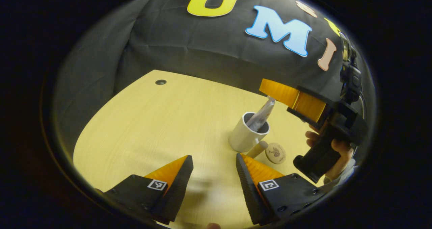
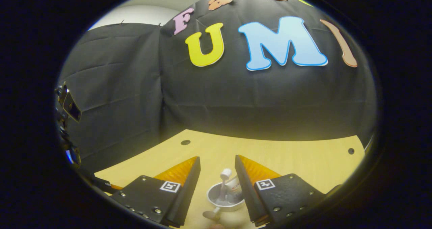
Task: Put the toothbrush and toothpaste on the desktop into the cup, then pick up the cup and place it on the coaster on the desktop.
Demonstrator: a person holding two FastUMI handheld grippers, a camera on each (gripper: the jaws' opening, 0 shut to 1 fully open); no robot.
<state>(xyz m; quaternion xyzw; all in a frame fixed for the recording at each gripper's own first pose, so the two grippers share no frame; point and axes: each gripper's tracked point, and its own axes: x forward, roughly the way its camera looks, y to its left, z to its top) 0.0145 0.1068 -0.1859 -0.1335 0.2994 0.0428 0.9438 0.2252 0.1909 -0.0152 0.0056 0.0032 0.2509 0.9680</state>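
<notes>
Your left gripper (image 1: 214, 171) hangs over bare desk (image 1: 141, 127) with its fingers apart and nothing between them. The cup (image 1: 243, 136) stands on the desk just beside the coaster (image 1: 275, 153), not on it, with the toothpaste (image 1: 261, 116) leaning out of its mouth. Your right gripper (image 2: 217, 175) hovers right above the cup, fingers spread and gripping nothing; the toothbrush (image 2: 223, 185) stands inside.

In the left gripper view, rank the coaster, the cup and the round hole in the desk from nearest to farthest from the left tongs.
1. Coaster: lying flat on the desk just ahead of the left tongs, to their right.
2. Cup: just behind the coaster, with a tube standing in it.
3. Hole: far corner of the desk, off to the left by the wall.
</notes>
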